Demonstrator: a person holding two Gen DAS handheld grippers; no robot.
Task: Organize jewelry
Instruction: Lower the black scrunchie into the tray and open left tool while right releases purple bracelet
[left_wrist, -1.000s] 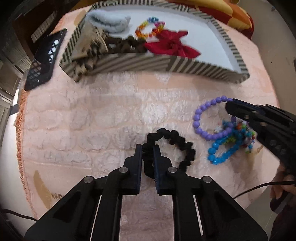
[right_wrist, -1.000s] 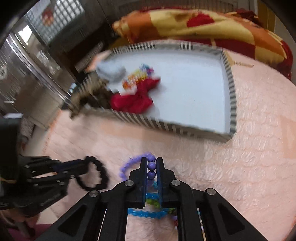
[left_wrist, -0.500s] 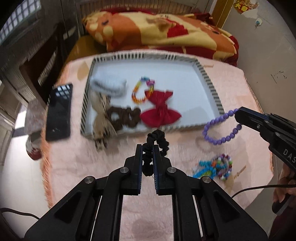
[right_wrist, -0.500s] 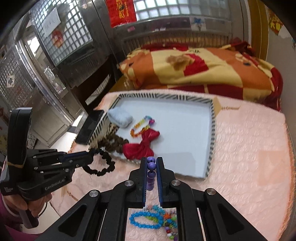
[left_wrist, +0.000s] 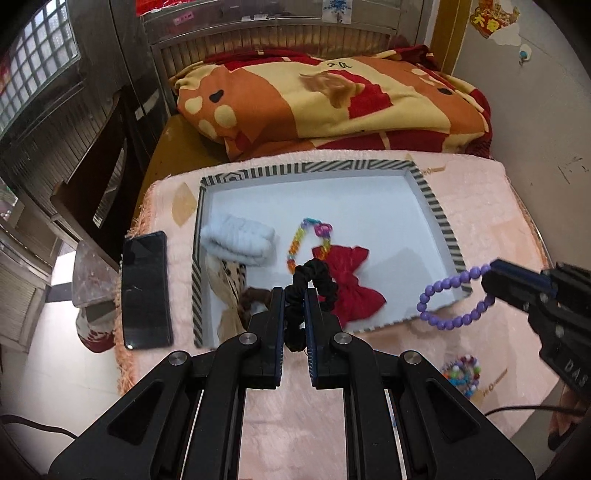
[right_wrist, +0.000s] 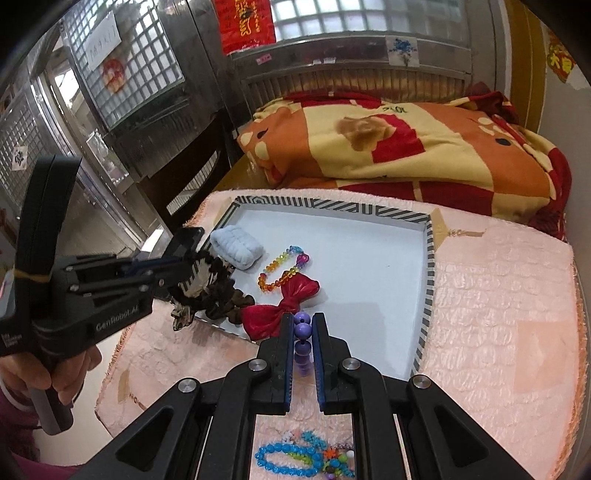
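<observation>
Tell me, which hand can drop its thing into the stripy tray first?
Probably the left. The left gripper holds the black scrunchie over the tray. The right gripper holds the purple bracelet at the tray's near edge.

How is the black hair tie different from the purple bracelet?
The scrunchie is black, ruffled cloth; the bracelet is a ring of round purple beads. The left gripper pinches the scrunchie; the right gripper pinches the bracelet. Both are loops lifted off the pink mat, near the tray.
</observation>
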